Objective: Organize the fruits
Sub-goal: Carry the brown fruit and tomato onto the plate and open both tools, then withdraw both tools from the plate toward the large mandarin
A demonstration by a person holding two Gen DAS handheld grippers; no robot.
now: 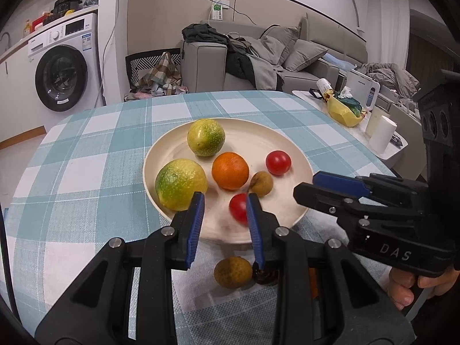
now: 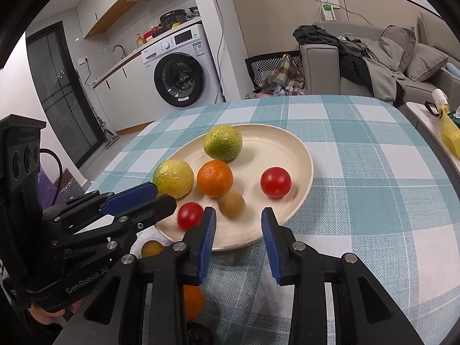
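A cream plate [image 1: 287,143] [image 2: 273,143] on the checked tablecloth holds two yellow-green citrus fruits [image 1: 180,184], [image 1: 205,137], an orange [image 1: 230,170], a red tomato [image 1: 278,162], a second, blurred tomato [image 1: 237,207] and a blurred longan [image 1: 261,183]. My left gripper [image 1: 225,201] hovers over the plate's near rim, its jaws narrowly apart with nothing between them. My right gripper [image 2: 238,215] is open over the near rim, just short of the longan [image 2: 231,204], and holds nothing. Each gripper shows in the other's view: right gripper [image 1: 306,185], left gripper [image 2: 164,195].
On the cloth in front of the plate lie another longan [image 1: 233,271], a dark fruit [image 1: 264,277] and an orange [image 2: 192,302]. A white side table [image 1: 388,149] with cups and a yellow bag stands right of the table. A sofa and a washing machine are behind.
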